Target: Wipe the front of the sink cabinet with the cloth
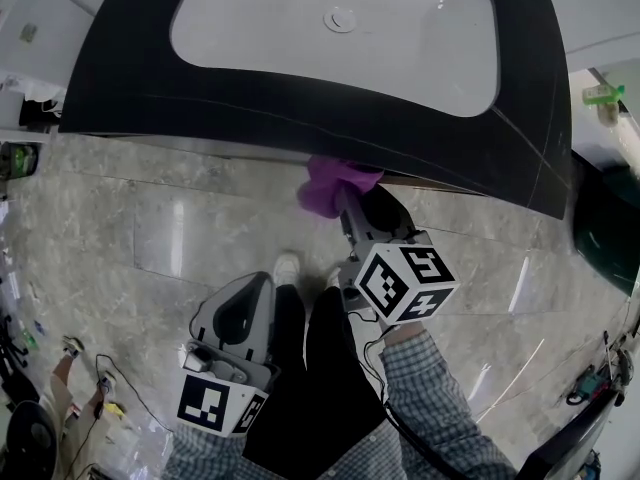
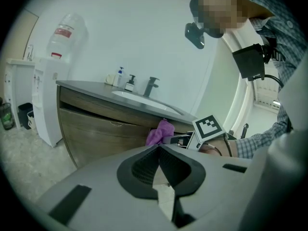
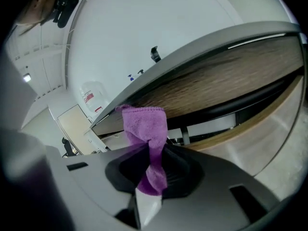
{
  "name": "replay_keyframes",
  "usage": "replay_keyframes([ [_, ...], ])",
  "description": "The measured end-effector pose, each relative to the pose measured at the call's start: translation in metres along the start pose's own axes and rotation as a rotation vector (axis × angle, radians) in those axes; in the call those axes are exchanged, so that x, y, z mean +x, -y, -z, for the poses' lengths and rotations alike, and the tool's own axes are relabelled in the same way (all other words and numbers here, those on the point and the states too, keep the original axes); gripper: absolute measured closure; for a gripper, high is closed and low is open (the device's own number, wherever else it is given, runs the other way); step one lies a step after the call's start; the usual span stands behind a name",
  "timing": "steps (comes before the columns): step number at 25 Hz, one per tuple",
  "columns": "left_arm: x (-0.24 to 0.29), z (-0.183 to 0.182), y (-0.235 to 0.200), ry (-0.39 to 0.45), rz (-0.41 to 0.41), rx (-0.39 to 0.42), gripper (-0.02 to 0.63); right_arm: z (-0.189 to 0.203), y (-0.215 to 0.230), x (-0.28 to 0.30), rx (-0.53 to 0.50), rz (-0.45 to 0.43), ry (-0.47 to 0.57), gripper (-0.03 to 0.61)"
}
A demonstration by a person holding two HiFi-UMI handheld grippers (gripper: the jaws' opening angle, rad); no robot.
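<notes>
A purple cloth [image 1: 333, 184] is bunched against the top edge of the wooden sink cabinet front [image 3: 226, 83], just under the black countertop [image 1: 130, 88]. My right gripper [image 1: 346, 206] is shut on the cloth [image 3: 146, 127], which sticks up from between the jaws toward the cabinet. My left gripper [image 1: 260, 284] hangs low beside the person's legs, away from the cabinet, shut with nothing in it. From the left gripper view, the cloth [image 2: 160, 132] and the right gripper's marker cube [image 2: 209, 127] show against the cabinet front [image 2: 96, 129].
A white basin [image 1: 340, 28] with a drain sits in the countertop. A tap [image 2: 151, 86] and soap bottles [image 2: 124, 80] stand on top. A white water dispenser [image 2: 48, 95] stands left of the cabinet. The floor is grey tile [image 1: 150, 228], with cables at the lower left.
</notes>
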State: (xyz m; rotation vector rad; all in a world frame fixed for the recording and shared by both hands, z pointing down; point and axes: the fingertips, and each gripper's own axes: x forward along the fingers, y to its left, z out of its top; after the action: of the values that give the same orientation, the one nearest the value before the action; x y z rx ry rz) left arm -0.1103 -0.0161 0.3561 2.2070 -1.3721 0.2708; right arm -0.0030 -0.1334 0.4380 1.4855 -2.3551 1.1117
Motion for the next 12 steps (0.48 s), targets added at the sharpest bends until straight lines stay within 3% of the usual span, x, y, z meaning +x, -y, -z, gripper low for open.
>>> replay_keyframes([
  [12,0.024,0.002,0.028,-0.02,0.051,0.019,0.603,-0.016,0.062,-0.037,0.055,0.086,0.056,0.503],
])
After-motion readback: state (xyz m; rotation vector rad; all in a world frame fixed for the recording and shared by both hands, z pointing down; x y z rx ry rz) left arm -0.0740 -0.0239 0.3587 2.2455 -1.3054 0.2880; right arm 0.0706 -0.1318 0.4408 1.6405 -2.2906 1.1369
